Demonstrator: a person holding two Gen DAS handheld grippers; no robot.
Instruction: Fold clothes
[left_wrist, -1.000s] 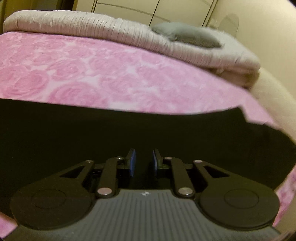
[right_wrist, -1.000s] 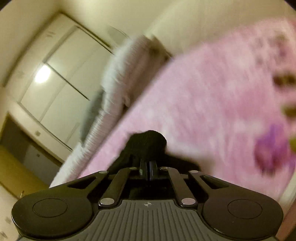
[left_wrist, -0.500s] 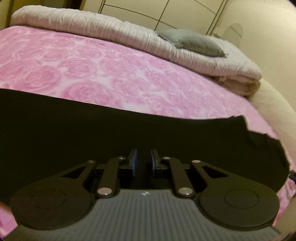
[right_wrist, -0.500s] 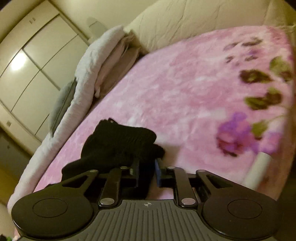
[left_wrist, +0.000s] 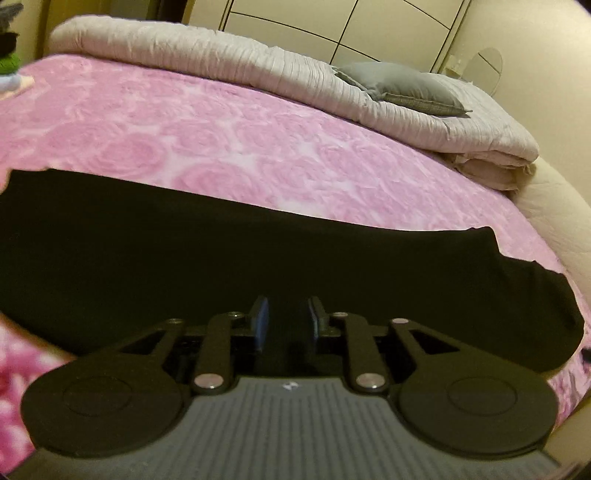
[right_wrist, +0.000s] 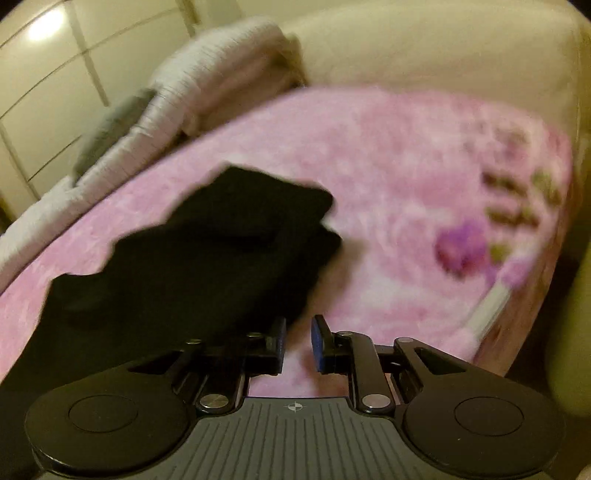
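Observation:
A black garment (left_wrist: 258, 254) lies spread flat across the pink rose-patterned bedspread (left_wrist: 207, 147). My left gripper (left_wrist: 285, 321) sits low over its near edge, jaws open a little, with nothing pinched between the blue pads. In the right wrist view the same black garment (right_wrist: 207, 258) lies bunched at one end. My right gripper (right_wrist: 297, 341) is open and empty just beside the garment's right edge, over pink blanket (right_wrist: 388, 229). This view is motion-blurred.
A folded pale quilt (left_wrist: 295, 81) with a grey pillow (left_wrist: 402, 88) lies along the far side of the bed. White wardrobe doors (left_wrist: 332, 22) stand behind. The bed's right edge (right_wrist: 491, 306) drops off close to my right gripper.
My right gripper has let go of the garment's end and pulled back, jaws opening. My left gripper has opened slightly and shifted over the garment, which now lies flatter.

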